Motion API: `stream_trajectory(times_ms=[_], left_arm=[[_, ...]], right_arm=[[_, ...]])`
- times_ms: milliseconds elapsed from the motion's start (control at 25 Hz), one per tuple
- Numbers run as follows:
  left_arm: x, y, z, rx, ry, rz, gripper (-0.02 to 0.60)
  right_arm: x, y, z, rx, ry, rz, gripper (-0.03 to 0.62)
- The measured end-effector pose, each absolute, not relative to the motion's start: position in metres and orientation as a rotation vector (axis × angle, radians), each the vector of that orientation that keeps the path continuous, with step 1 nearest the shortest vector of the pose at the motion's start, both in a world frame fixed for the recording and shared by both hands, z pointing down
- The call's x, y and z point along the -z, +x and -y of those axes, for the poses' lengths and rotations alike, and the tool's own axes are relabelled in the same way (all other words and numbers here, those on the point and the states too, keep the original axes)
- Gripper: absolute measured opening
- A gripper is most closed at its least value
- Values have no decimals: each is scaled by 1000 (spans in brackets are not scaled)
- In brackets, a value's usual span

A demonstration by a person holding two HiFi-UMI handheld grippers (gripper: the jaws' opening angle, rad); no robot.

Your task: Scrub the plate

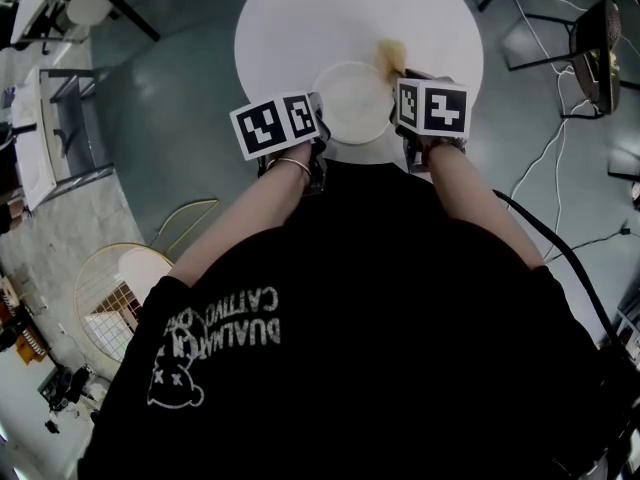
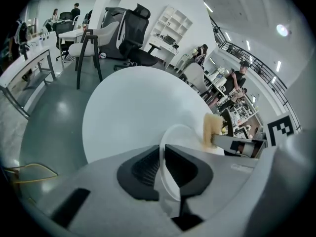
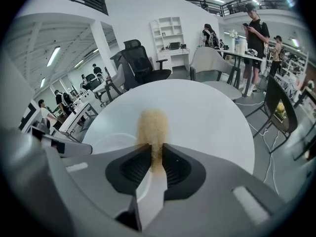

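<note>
Two-handed job in the head view: left tool (image 1: 318, 110) steadying the white plate (image 1: 352, 101) on the round table (image 1: 290, 28), right tool (image 1: 405, 74) bringing a tan sponge (image 1: 390, 56) to its far rim. Left gripper view: clamped on the plate's near edge. Right gripper view: squeezed shut on the sponge. Looks mid-scrub; next, probably sweeping across the dish. Only readable writing: "CATTIVO" on the black shirt (image 1: 330, 268).
</note>
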State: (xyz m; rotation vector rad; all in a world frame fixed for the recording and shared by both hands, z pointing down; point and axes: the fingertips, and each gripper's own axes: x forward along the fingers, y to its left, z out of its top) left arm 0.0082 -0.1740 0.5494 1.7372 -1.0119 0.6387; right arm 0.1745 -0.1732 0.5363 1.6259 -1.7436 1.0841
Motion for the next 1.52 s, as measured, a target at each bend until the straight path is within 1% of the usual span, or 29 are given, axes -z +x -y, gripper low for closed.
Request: stream_trajectory(times_ms=[200, 280, 480, 600, 1040, 1520], left_arm=[[-544, 13, 172, -623, 1727, 1022, 35], [-540, 16, 173, -598, 1732, 1022, 34], [-537, 22, 171, -531, 1743, 1014, 29], [-539, 22, 169, -534, 1747, 1014, 29], [-527, 32, 174, -516, 1844, 973, 18], [-520, 32, 171, -540, 1866, 940, 14]], right_arm=[[-516, 173, 185, -1069, 1655, 1813, 77], [-503, 156, 194, -1056, 1626, 1920, 78], [-504, 88, 188, -1095, 1314, 2129, 78], [-512, 70, 181, -1108, 1208, 2150, 78], [-524, 72, 178, -1130, 1208, 2109, 78], [-532, 95, 169, -1152, 1310, 2027, 78]])
